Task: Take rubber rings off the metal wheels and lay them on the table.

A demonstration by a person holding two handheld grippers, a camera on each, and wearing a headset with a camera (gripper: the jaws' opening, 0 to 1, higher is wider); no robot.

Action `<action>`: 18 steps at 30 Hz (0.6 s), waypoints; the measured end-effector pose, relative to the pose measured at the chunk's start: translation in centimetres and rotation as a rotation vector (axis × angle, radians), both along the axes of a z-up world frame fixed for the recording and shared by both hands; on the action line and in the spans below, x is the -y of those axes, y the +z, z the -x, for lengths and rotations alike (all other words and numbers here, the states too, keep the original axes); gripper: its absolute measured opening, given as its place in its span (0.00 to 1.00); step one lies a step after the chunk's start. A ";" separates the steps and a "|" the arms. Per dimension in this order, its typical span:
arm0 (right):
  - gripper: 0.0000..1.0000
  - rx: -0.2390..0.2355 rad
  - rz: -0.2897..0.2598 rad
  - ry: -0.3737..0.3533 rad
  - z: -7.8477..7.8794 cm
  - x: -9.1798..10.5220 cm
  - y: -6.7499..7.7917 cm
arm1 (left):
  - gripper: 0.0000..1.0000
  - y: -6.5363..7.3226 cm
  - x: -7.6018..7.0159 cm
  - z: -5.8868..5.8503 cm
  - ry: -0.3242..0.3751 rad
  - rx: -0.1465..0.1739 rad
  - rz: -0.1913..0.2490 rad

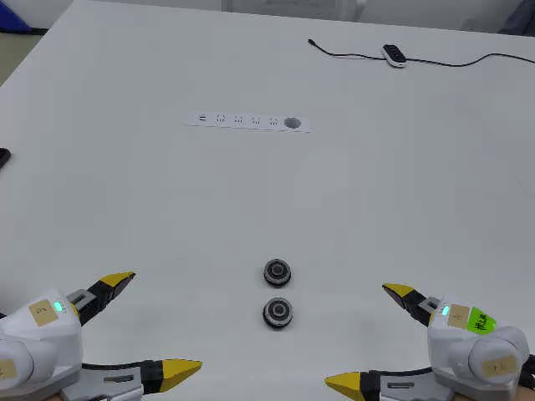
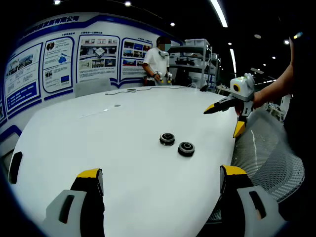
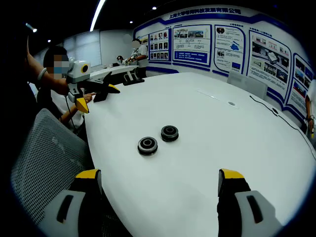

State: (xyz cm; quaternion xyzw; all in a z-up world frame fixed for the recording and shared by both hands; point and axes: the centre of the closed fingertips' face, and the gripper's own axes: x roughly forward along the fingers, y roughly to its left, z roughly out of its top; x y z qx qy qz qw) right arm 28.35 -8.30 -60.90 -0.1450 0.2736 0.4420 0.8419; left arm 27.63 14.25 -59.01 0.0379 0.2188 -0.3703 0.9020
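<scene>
- Here, two metal wheels lie flat close to the desk's (image 1: 401,209) near edge, about midway along it: the far wheel (image 1: 277,271) and the near wheel (image 1: 277,312), just beside each other but not touching.
- Each wheel has a dark outer band that looks like its rubber ring (image 1: 267,313), so the job appears not yet begun; no loose ring lies on the desk.
- The left claw (image 1: 159,322) is released, jaws wide apart and grasping nothing, hovering by the near edge to the left of the wheels.
- The right claw (image 1: 363,337) is likewise spread and empty, by the near edge on the wheels' right; both are well apart from the wheels.
- A power strip (image 1: 248,122) sits towards the desk's middle and a cable (image 1: 394,55) runs along the far edge, both out of the way.
- Risk: the desk looks smooth, so a wheel pushed from one side would probably skid rather than give up its ring; one claw likely has to pin the hub.
- Risk: the wheels sit so close that a jaw reaching for one could knock the other.
- Risk: they lie near the near edge, so a tipped wheel could roll off.
- Risk: a stretched ring might spring away when it slips off.
</scene>
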 end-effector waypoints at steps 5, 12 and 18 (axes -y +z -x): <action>0.99 0.001 0.000 -0.001 0.0 0.0 0.0 | 1.00 0.0 0.0 0.0 0.004 0.001 0.000; 0.99 0.003 0.002 -0.003 -0.2 0.1 0.1 | 1.00 -0.2 -0.3 0.1 0.007 -0.003 -0.002; 0.99 0.005 0.000 -0.008 -0.4 0.2 0.2 | 1.00 -0.3 -0.5 0.1 0.008 -0.002 -0.005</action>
